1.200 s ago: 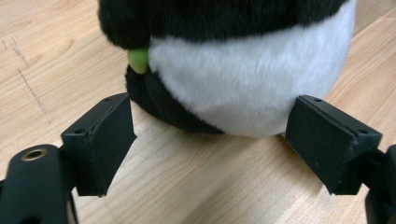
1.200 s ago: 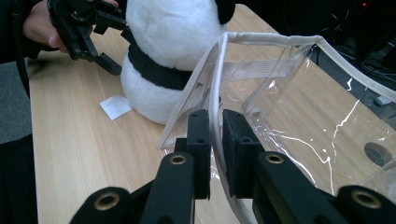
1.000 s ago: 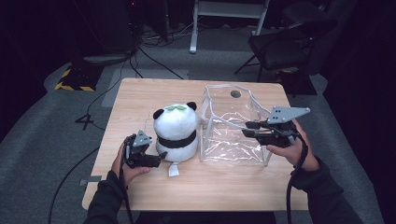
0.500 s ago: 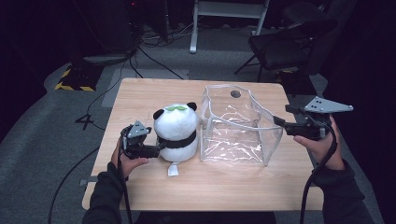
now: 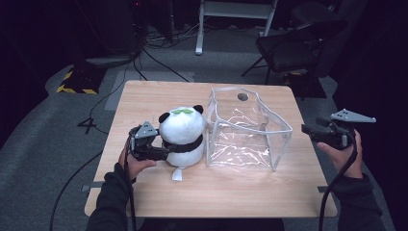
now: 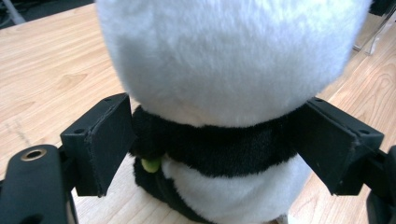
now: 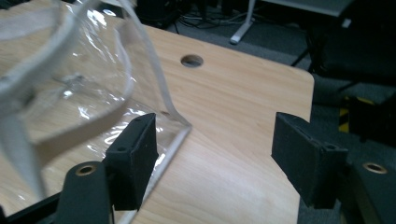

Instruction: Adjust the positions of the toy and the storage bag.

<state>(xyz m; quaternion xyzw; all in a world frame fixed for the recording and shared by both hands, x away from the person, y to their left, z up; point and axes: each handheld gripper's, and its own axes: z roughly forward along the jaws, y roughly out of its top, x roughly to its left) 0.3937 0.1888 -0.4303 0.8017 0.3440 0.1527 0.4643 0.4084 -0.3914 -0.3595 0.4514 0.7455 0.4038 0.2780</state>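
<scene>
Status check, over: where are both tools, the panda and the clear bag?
Left tool clamped on panda. Right tool just opened, empty, off the clear bag. Bag mouth open, path clear.

- No words, brand names or numbers can be read in any of the views.
- The white tag at the foot of the panda plush is too small to show any print.
- The one sign-like marking is the yellow-and-black hazard striping on the floor beyond the table; it carries no lettering.
</scene>
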